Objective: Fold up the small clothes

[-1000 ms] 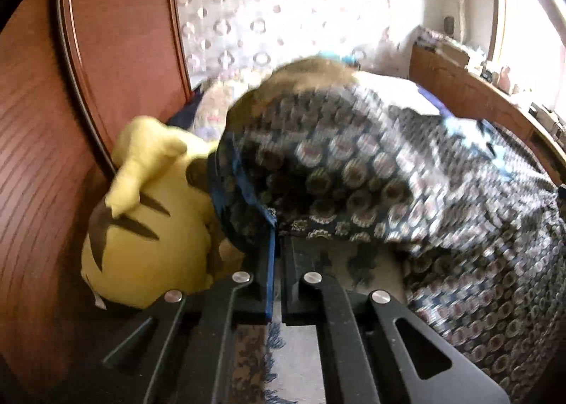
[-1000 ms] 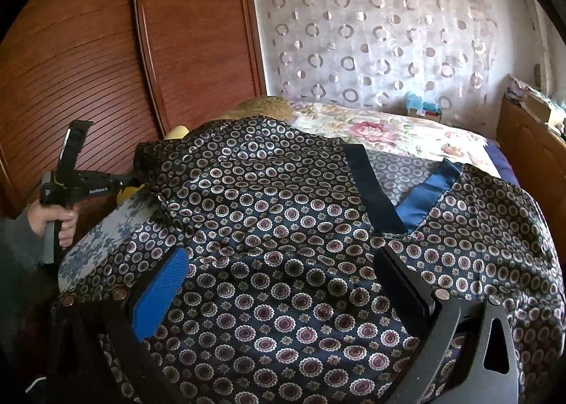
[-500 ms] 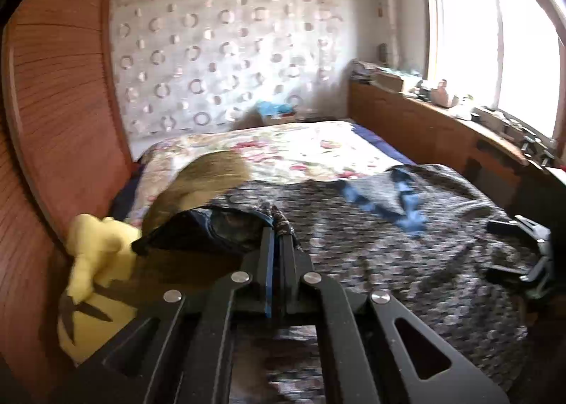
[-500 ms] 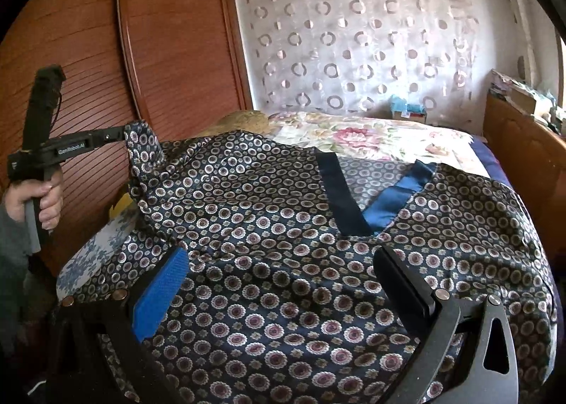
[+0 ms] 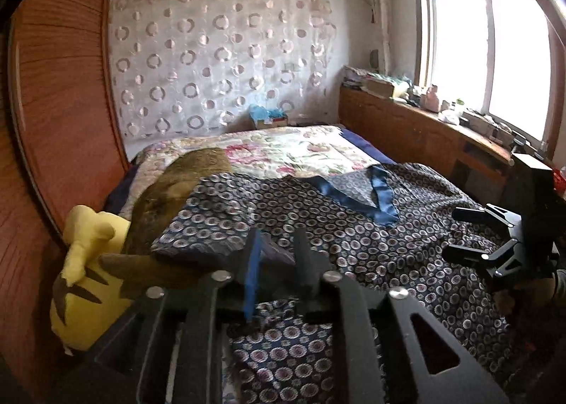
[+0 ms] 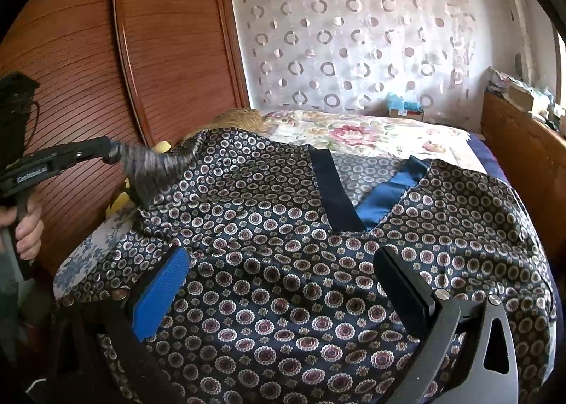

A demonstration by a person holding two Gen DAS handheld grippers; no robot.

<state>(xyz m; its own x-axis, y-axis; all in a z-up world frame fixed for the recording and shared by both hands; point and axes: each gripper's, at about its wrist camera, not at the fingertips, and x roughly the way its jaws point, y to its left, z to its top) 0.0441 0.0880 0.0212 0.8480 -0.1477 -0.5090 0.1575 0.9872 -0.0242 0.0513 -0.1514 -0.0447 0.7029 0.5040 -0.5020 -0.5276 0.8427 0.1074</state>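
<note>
A dark blue garment (image 6: 283, 262) printed with round medallions lies spread over the bed, its plain blue neckband (image 6: 382, 192) pointing toward me. My left gripper (image 5: 277, 245) hovers over the garment's left side with its jaws opening. A flap of the fabric (image 5: 276, 253) sits loosely in the gap, and no pad presses on it. In the right wrist view the left gripper (image 6: 106, 151) is at the far left with blurred cloth (image 6: 148, 170) trailing from its tip. My right gripper (image 6: 281, 255) stands wide open just above the garment's near part, holding nothing; the left wrist view shows the right gripper (image 5: 456, 235) at the right edge.
A yellow plush toy (image 5: 81, 273) and a brown plush (image 5: 184, 177) lie at the bed's left side against the wooden wardrobe (image 6: 159, 50). A floral bedspread (image 5: 283, 149) covers the far bed. A cluttered wooden sideboard (image 5: 406, 121) runs along the right under the window. A person's hand (image 6: 24, 230) grips the left handle.
The left gripper rose from beside the yellow toy, lifting a corner of the garment inward. Its jaws, shut before, now stand apart and the cloth slips. The right gripper stayed put.
</note>
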